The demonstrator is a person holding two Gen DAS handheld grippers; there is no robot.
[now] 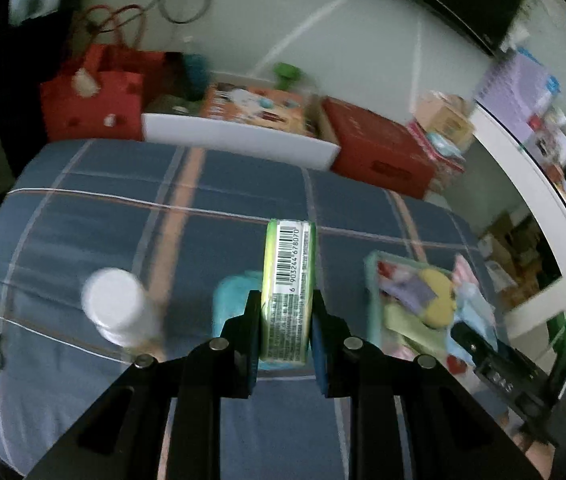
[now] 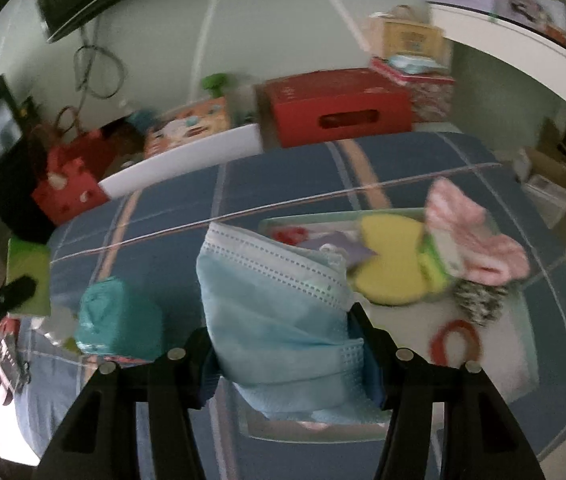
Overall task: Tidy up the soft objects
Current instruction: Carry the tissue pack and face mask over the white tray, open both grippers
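My left gripper [image 1: 286, 300] is shut on a green tissue pack [image 1: 289, 280] with a barcode, held on edge above the blue plaid bed. My right gripper [image 2: 283, 316] is shut on a light blue face mask [image 2: 279, 312], held over the near end of a pale tray [image 2: 523, 320]. The tray holds a yellow sponge [image 2: 391, 264], a pink fluffy cloth [image 2: 475, 236], a speckled scrubber [image 2: 479, 300] and a red ring [image 2: 455, 344]. The same tray [image 1: 373, 300] shows at right in the left wrist view. A teal soft packet [image 2: 119, 320] lies on the bed to the left of the mask.
A white-capped bottle [image 1: 117, 304] stands on the bed at left. Beyond the bed are a red gift bag [image 1: 91, 100], a white tray edge [image 1: 239, 140], a red box [image 1: 379, 152] and stacked boxes [image 1: 443, 120]. The right gripper's body [image 1: 503, 364] shows at lower right in the left wrist view.
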